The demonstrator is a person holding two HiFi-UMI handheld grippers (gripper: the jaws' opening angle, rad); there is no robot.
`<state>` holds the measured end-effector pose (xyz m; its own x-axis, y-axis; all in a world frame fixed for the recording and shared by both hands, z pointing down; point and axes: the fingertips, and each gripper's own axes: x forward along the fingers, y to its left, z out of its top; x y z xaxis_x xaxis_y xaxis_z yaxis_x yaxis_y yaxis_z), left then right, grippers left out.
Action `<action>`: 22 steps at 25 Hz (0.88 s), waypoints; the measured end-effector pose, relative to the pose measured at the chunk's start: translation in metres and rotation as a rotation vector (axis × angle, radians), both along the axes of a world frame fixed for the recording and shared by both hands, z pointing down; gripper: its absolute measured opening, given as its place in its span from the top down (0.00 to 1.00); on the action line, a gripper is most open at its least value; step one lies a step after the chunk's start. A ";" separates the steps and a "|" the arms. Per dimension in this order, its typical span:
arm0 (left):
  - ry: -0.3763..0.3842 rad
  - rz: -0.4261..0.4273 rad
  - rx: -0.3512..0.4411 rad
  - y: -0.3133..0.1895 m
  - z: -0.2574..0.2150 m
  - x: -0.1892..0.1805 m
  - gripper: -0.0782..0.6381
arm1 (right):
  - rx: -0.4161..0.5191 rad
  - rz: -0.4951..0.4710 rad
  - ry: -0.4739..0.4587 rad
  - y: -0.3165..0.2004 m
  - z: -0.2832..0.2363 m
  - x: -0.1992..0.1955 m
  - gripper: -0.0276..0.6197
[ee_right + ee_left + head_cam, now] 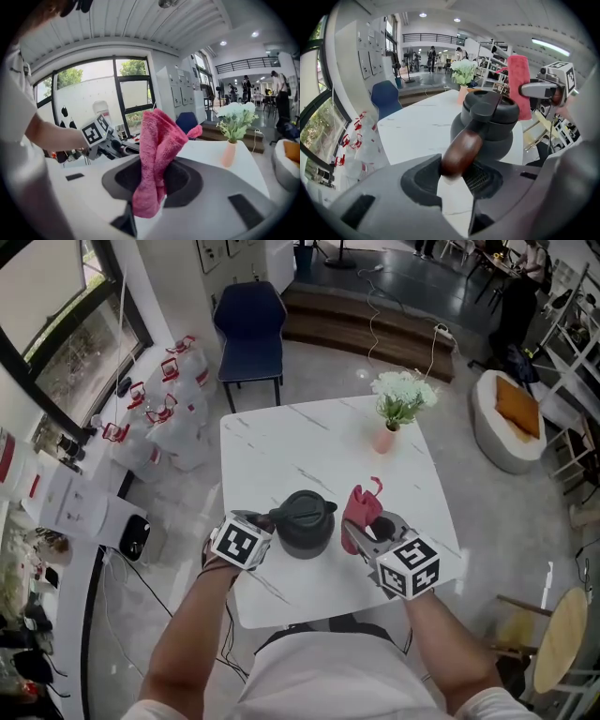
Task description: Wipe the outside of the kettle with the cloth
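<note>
A dark grey kettle (pixel 305 521) stands near the front of the white marble table (pixel 281 456). Its brown wooden handle (pixel 461 152) points to the left and lies between the jaws of my left gripper (pixel 272 526), which is shut on it. To the right of the kettle, my right gripper (pixel 361 532) is shut on a pink cloth (pixel 361 505), and the cloth stands up out of the jaws close to the kettle's right side. In the right gripper view the cloth (pixel 157 150) fills the gap between the jaws and hides the kettle.
A pink vase of white flowers (pixel 398 409) stands at the table's far right. A blue chair (pixel 251 329) is behind the table. Bags with red handles (pixel 169 409) lie on the floor at the left. A white seat with an orange cushion (pixel 511 418) is at the right.
</note>
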<state>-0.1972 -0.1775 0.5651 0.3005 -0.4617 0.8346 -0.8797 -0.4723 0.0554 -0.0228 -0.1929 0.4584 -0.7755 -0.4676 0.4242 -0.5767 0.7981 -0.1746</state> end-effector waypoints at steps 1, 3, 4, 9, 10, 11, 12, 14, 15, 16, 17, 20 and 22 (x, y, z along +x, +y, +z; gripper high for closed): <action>0.013 0.002 -0.021 0.004 0.001 0.004 0.71 | -0.017 -0.005 -0.040 0.006 -0.004 -0.003 0.78; 0.044 -0.009 -0.062 0.011 0.003 0.010 0.70 | -0.042 -0.040 -0.099 0.022 -0.010 -0.014 0.78; 0.064 -0.023 -0.080 0.014 0.003 0.012 0.70 | -0.043 -0.070 -0.105 0.033 -0.010 -0.021 0.78; 0.182 -0.101 -0.149 0.024 0.009 0.019 0.69 | -0.018 -0.214 -0.006 0.072 0.020 -0.056 0.77; 0.204 -0.114 -0.159 0.026 0.011 0.020 0.70 | -0.035 -0.228 -0.004 0.076 0.026 -0.061 0.77; 0.226 -0.128 -0.168 0.027 0.012 0.022 0.70 | -0.055 -0.236 -0.008 0.079 0.032 -0.067 0.77; 0.251 -0.144 -0.176 0.029 0.014 0.022 0.71 | -0.078 -0.241 -0.017 0.081 0.036 -0.072 0.77; 0.306 -0.182 -0.183 0.031 0.015 0.022 0.71 | -0.127 -0.239 -0.038 0.082 0.045 -0.085 0.77; 0.330 -0.200 -0.181 0.032 0.016 0.022 0.71 | -0.150 -0.234 -0.047 0.079 0.049 -0.090 0.77; 0.347 -0.214 -0.177 0.032 0.016 0.022 0.71 | -0.169 -0.228 -0.054 0.077 0.053 -0.096 0.77; 0.357 -0.225 -0.172 0.033 0.016 0.021 0.71 | -0.181 -0.227 -0.056 0.075 0.056 -0.101 0.77; 0.356 -0.238 -0.157 0.036 0.017 0.021 0.71 | -0.181 -0.240 -0.022 0.075 0.070 -0.108 0.77; 0.352 -0.239 -0.150 0.036 0.016 0.022 0.71 | -0.175 -0.247 0.023 0.075 0.083 -0.105 0.77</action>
<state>-0.1757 -0.1414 0.5812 0.4775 -0.4345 0.7637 -0.8785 -0.2218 0.4231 -0.1274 -0.1176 0.5416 -0.8460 -0.1842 0.5003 -0.3742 0.8736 -0.3112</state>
